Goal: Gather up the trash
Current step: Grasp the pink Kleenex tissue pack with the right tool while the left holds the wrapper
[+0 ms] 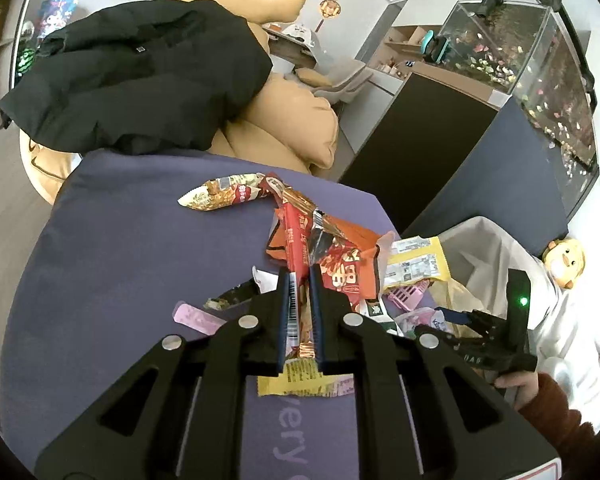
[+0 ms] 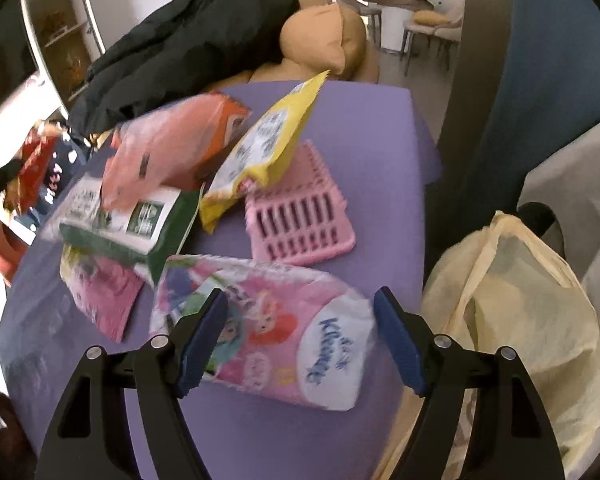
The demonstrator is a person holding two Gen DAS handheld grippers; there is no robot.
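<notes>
Left gripper (image 1: 300,276) clamped on red snack wrapper (image 1: 298,240), right gripper (image 2: 300,320) spread wide over Kleenex pack (image 2: 276,332), purple cushion (image 2: 360,128) beneath.

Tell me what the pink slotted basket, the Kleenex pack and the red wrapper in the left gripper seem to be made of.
Pink basket: rigid moulded plastic, matte, by its even slots. Kleenex pack: soft printed plastic film, slightly glossy and crinkled. Red wrapper: likely foil-lined plastic film, shiny and creased, pinched in the left gripper.
</notes>
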